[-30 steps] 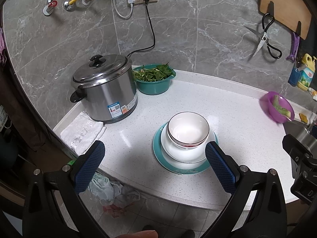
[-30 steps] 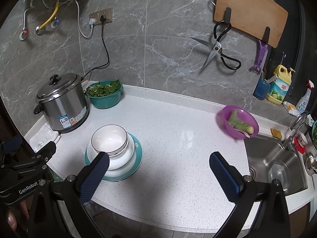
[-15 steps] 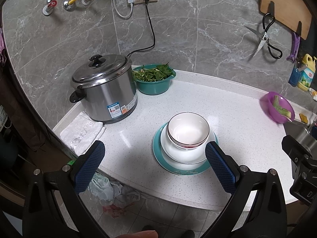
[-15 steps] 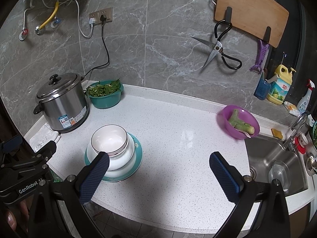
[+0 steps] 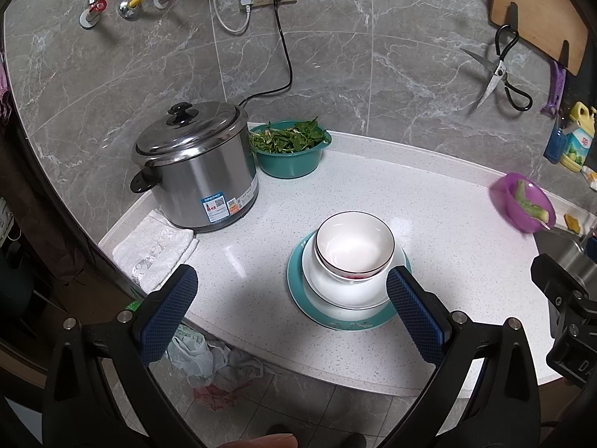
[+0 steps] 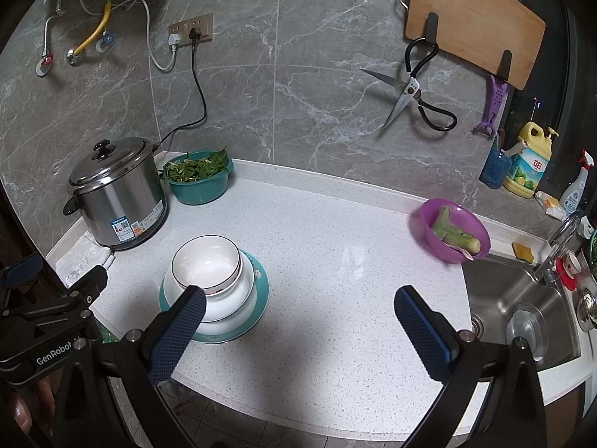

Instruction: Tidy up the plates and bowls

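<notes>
Nothing has moved since a second ago — both tools hover at the same height over the near edge of the counter, and the dishes lie as they did.

The left gripper (image 5: 291, 310) is released, its blue cross-hatched pads spread wide, the right-hand pad just in front of the stack of dishes without touching it. The right gripper (image 6: 298, 321) is likewise released and holds nothing; its left pad overlaps the stack in its own view.

The stack sits near the front of the speckled white countertop (image 6: 335, 231): a round teal plate (image 5: 298, 287) at the bottom, a glossy white plate (image 5: 324, 287) on it, and a deep white bowl (image 5: 354, 242) with a thin dark rim on top.

To the far left stands a brushed-steel cooker (image 5: 197, 164) with a black knob, a folded white cloth (image 5: 153, 250) beside it. Behind is a teal basin of leafy greens (image 5: 291, 145); far right, a translucent purple bowl (image 6: 451, 235) near the steel sink (image 6: 522, 306).
</notes>
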Demonstrator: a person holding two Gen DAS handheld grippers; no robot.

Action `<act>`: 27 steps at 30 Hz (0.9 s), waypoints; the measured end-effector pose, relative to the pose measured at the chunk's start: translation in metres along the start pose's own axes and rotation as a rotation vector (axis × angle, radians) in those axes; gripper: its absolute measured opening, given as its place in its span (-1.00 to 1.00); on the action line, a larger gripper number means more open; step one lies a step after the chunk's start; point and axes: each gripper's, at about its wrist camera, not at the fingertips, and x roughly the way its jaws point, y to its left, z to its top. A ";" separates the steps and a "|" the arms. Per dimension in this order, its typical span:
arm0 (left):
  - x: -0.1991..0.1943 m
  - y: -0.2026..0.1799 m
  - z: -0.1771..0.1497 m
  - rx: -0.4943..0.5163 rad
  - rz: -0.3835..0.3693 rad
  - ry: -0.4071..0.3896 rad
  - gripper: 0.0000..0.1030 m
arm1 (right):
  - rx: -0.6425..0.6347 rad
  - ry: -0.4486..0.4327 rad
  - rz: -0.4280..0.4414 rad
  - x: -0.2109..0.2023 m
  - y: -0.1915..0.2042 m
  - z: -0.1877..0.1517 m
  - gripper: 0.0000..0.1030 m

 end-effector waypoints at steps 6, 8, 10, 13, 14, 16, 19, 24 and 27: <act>0.001 -0.002 0.001 0.001 -0.003 0.004 1.00 | 0.000 0.000 -0.001 0.000 0.000 0.000 0.99; 0.002 -0.003 0.001 0.000 -0.003 0.003 1.00 | 0.000 0.000 -0.001 0.000 0.000 0.000 0.99; 0.002 -0.002 0.001 0.001 -0.003 0.004 1.00 | -0.001 0.000 0.000 0.001 0.000 0.000 0.99; 0.002 -0.003 0.002 0.000 -0.002 0.005 1.00 | -0.001 0.000 0.000 0.001 0.000 0.000 0.99; 0.002 -0.003 0.001 0.000 -0.003 0.004 1.00 | 0.000 0.001 0.000 0.001 0.000 0.000 0.99; 0.002 -0.002 0.001 0.000 -0.003 0.004 1.00 | -0.001 0.001 0.000 0.001 0.000 0.000 0.99; 0.002 -0.002 0.001 0.000 -0.002 0.004 1.00 | -0.001 0.002 -0.001 0.001 0.000 0.000 0.99; 0.002 -0.002 0.002 0.000 -0.004 0.004 1.00 | 0.000 0.001 -0.001 0.001 0.001 0.000 0.99; 0.002 -0.002 0.002 0.000 -0.003 0.004 1.00 | 0.001 0.002 -0.001 0.001 0.001 0.000 0.99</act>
